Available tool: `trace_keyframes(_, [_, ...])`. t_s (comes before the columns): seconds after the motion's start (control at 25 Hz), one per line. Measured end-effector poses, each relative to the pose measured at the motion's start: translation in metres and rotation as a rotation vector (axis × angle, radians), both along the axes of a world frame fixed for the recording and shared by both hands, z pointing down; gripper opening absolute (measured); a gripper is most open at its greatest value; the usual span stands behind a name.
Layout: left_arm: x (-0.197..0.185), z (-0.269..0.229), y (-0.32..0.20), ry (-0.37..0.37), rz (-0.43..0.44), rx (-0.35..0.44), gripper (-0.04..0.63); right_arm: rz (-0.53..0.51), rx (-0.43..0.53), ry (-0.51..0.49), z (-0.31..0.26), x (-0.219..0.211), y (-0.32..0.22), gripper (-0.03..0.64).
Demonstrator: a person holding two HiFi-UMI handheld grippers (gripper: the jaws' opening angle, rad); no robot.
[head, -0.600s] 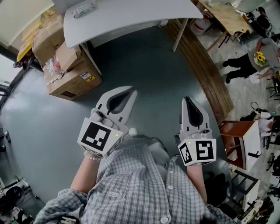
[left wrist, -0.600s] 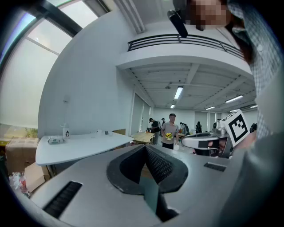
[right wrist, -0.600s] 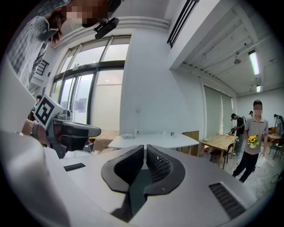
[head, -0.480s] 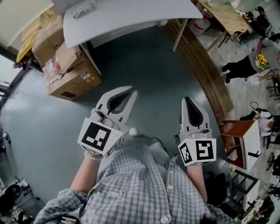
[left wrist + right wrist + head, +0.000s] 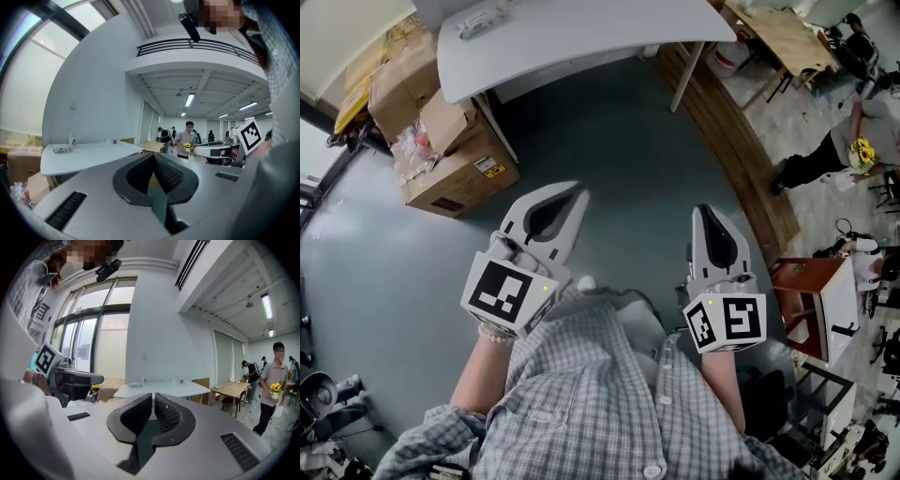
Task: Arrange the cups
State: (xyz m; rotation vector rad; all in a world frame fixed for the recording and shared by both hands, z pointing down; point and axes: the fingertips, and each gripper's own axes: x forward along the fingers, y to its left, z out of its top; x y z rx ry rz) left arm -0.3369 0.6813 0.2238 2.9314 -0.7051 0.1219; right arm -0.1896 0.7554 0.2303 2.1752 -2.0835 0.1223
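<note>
Not much happening yet. The person is standing back from the white worktop (image 5: 581, 37) with both tools held in at the chest, so I'm calling this the step before the first reach.

Far left, the boxes (image 5: 455, 173) are sitting on the floor (image 5: 619, 141) by the worktop's corner. Next over, the left gripper (image 5: 577, 196) is pointing forward over bare floor, and its own view is showing the jaws closed tip to tip with nothing between them. The right gripper (image 5: 703, 212) is doing the same: jaws pressed together, empty, well apart from the left one.

As for the cups, I'm not finding any for certain. A pack (image 5: 480, 19) is lying on the worktop, and a few tiny things are showing further back in the gripper views, too small to tell. My guess is the cups are waiting up there.

The next move is probably going to need a step toward the worktop, then one set of jaws opening before anything gets picked.

Versus half a second back, the left gripper is sitting a touch further left and higher and the right one is barely changed. The bystander (image 5: 825, 159) at far right is now leaning over more.
</note>
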Motion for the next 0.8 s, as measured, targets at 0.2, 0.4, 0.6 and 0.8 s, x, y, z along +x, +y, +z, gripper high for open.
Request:
trace_keyframes(0.2, [-0.014,0.001,-0.009,0.015,-0.011,-0.005,0.011,0.007,-0.001,0.009,0.001,-0.010,-0.003,0.034])
trace_keyframes(0.4, [-0.016,-0.001,-0.015,0.017,-0.019,-0.004,0.011,0.016,-0.009,0.009,0.001,-0.008,-0.008,0.034])
trace_keyframes(0.6, [-0.018,-0.003,-0.029,0.021,-0.048,-0.004,0.011,0.011,-0.018,0.011,0.000,-0.001,-0.023,0.034])
trace_keyframes(0.8, [-0.011,-0.005,-0.047,0.013,-0.079,-0.003,0.011,-0.020,-0.013,0.019,-0.003,0.012,-0.045,0.034])
